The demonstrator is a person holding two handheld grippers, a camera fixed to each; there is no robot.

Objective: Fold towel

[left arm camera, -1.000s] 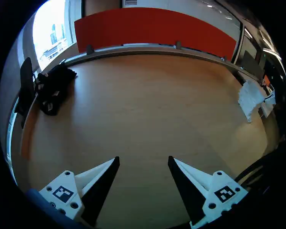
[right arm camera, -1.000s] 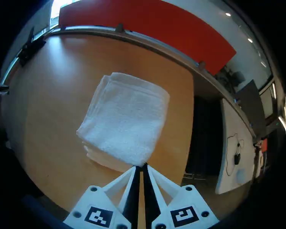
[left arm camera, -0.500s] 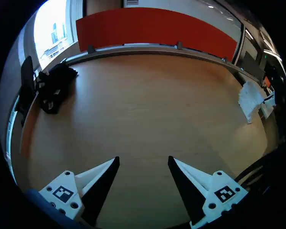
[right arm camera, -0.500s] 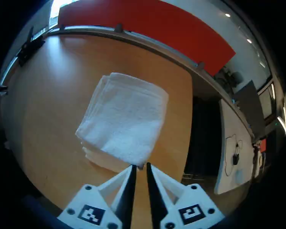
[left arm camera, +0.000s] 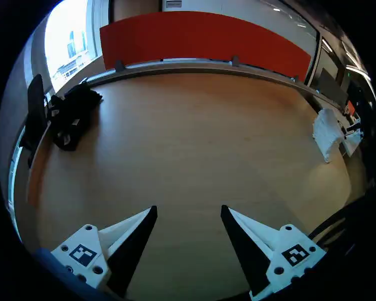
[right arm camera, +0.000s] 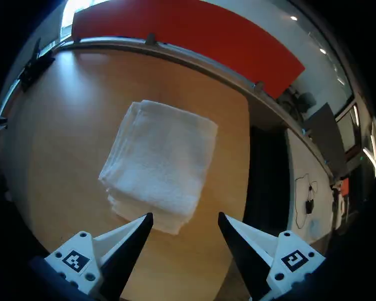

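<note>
"Where's the towel (right arm camera: 160,165)?"

"Flat on the wooden table (right arm camera: 62,125), a neat square stack several layers thick. In the right gripper view it sits at the centre, spreading toward ten o'clock, with the table's edge close by at three o'clock."

"So is the folding done?"

"I'd say so, or very nearly. The layers on the near side look a bit stepped, so the next move might be squaring them up. Otherwise it's just backing the tools away."

"What about the right gripper (right arm camera: 184,215)?"

"Its fingers are spread wide, down at six o'clock, either side of the towel's near corner. Neither is pressing on the cloth, and it's carrying nothing."

"And the left gripper (left arm camera: 188,207)?"

"Equally wide apart and empty, pointing over bare tabletop toward the red partition (left arm camera: 203,35) at twelve o'clock."
</note>
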